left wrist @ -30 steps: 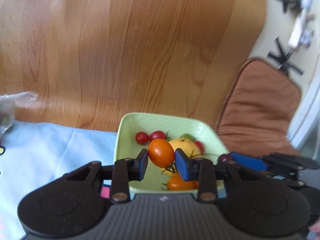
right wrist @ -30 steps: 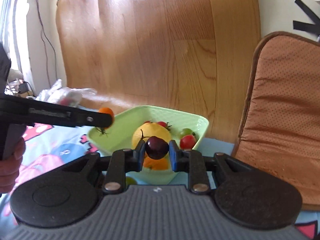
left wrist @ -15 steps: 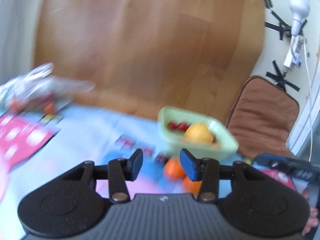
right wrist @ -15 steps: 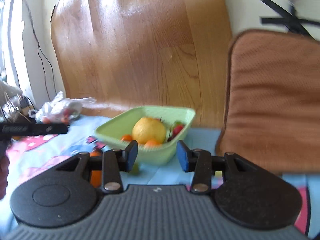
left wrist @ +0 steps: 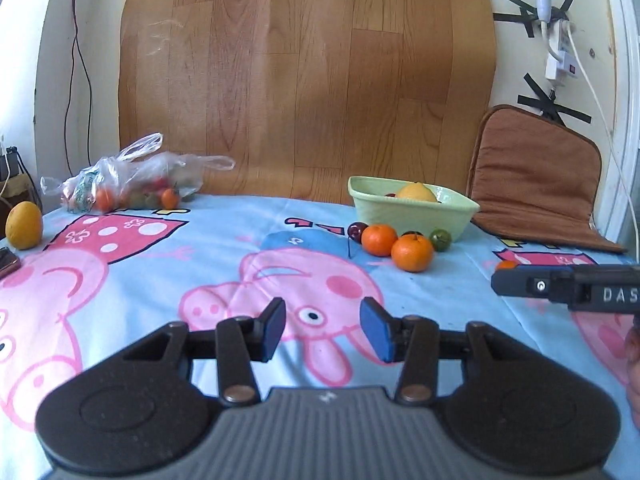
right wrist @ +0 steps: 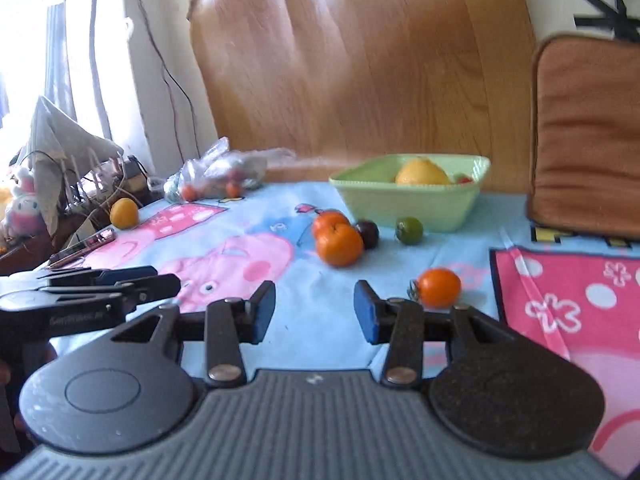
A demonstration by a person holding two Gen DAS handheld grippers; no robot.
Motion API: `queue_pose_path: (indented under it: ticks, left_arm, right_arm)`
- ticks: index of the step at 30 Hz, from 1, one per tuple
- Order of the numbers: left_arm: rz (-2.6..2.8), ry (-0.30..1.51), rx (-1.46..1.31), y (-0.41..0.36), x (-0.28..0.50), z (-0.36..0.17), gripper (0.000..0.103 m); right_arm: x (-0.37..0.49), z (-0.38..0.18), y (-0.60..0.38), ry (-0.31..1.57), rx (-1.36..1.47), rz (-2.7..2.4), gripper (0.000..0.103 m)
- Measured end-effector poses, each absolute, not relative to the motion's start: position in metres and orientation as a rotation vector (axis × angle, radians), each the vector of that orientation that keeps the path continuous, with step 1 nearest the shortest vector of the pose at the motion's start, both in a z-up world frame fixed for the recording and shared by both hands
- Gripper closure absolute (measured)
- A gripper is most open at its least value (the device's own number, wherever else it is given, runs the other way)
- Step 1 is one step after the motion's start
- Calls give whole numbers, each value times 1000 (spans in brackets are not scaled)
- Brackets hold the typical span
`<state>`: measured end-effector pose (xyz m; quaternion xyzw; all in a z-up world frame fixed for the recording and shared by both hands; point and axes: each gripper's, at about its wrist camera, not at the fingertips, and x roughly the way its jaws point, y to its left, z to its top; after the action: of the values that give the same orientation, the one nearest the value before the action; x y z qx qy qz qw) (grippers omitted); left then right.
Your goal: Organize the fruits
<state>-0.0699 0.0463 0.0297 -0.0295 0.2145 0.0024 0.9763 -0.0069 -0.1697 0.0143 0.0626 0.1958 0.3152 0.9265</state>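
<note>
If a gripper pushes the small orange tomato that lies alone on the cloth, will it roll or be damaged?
The orange tomato looks round and smooth, so a push would probably send it rolling across the flat printed cloth. Its glossy skin suggests it may slip between the pads. It is likely soft, so a hard squeeze could split it.

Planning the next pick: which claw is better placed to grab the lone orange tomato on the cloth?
Right, probably. The orange tomato lies just past the open right claw, beside its right fingertip; the left claw, also empty, sees it far off right.
</note>
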Motion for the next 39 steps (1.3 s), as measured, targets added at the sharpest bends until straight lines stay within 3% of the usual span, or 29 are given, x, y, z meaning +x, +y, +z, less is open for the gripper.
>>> queue_pose_path:
  ticks: [39]
  left_arm:
    - [42, 481, -80, 50, -65, 24, 61]
  right_arm:
    - [-26, 11, -174, 377, 83, 655, 57]
